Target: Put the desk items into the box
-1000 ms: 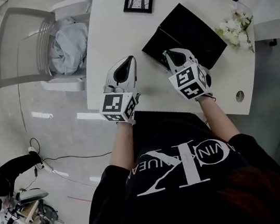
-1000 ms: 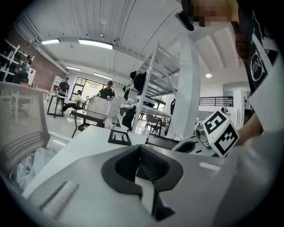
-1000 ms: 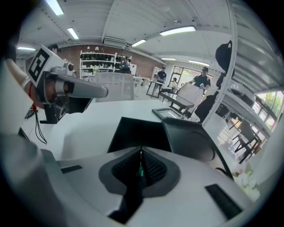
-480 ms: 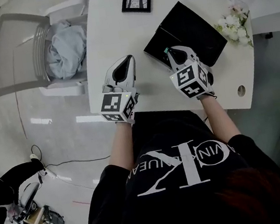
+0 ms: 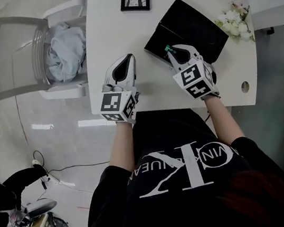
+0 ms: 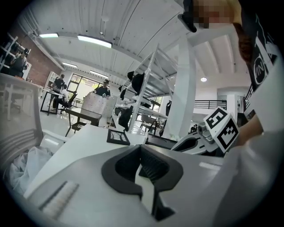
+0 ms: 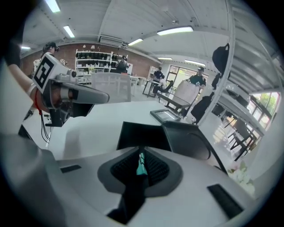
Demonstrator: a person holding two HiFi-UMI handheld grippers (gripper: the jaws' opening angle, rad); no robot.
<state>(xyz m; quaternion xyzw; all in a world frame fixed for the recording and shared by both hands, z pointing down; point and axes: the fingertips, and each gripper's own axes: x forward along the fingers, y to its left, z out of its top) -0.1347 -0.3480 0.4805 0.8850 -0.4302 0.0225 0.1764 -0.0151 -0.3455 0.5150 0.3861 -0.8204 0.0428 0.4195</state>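
The desk (image 5: 115,31) looks smooth matt white, the box (image 5: 197,24) matt black, the cloth (image 5: 65,48) soft and crumpled

Ceiling strip lights (image 6: 94,41) brighten everything evenly; edges bend, fisheye-style.

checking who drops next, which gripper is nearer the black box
Right. The right gripper, jaws shut on a small teal item, reaches the near edge of the black box; the left gripper is over the desk, apart from the box.
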